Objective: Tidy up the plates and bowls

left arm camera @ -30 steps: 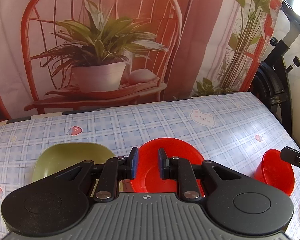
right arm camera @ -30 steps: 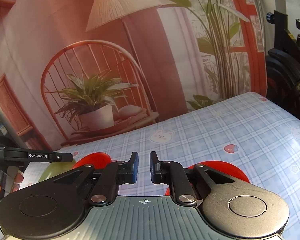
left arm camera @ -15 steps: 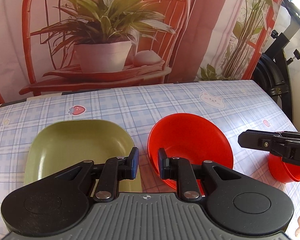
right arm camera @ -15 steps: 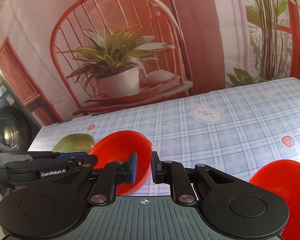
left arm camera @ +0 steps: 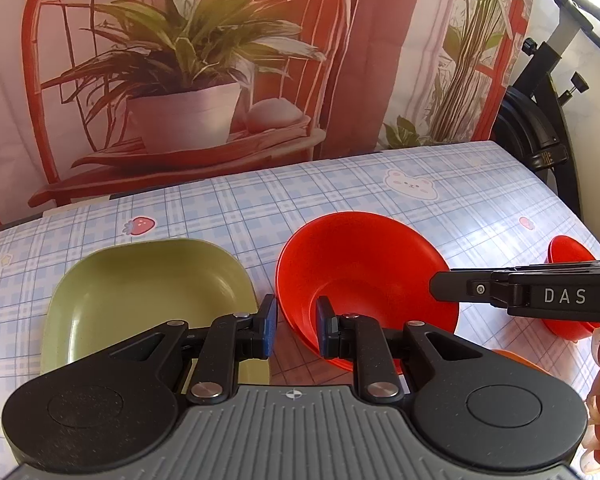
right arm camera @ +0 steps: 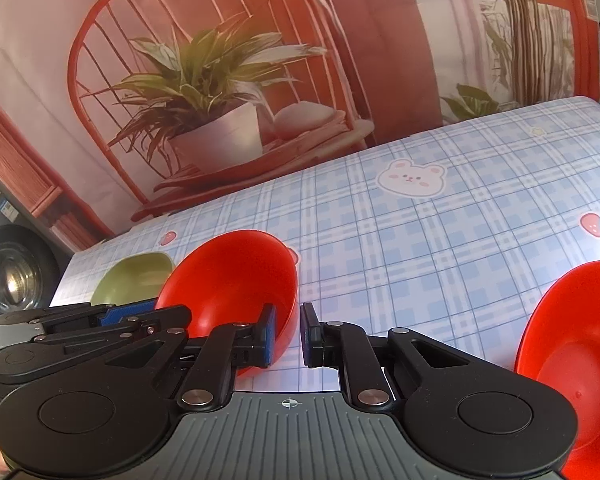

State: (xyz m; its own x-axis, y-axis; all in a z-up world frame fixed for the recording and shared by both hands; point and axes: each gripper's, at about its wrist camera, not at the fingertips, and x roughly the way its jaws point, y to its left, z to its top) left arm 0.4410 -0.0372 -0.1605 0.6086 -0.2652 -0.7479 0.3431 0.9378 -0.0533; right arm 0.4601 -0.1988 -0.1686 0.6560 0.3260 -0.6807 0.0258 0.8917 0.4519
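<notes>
Two tools are in play, and both stand narrowly open with nothing held. Your left tool (left arm camera: 293, 330) has the near rim of the large red bowl (left arm camera: 364, 280) right at its gap: the rim edge lies just ahead, slightly toward the right finger, so I judge a short push forward would set one finger inside the wall and one outside. Your right tool (right arm camera: 288, 334) sits at that bowl's other side, its left finger touching or just beside the wall, though the view doesn't settle which. Neither arm is clearly nearer; the left looks better lined up on the rim.

Count on the desk (left arm camera: 340, 196): two red bowls for certain, the large one and a second red bowl (right arm camera: 572, 360) well off to your right, plus one green plate (left arm camera: 148, 292) just left of the large bowl. An orange sliver (left arm camera: 512, 358) past the left tool's body may be another dish; too little shows to say.
</notes>
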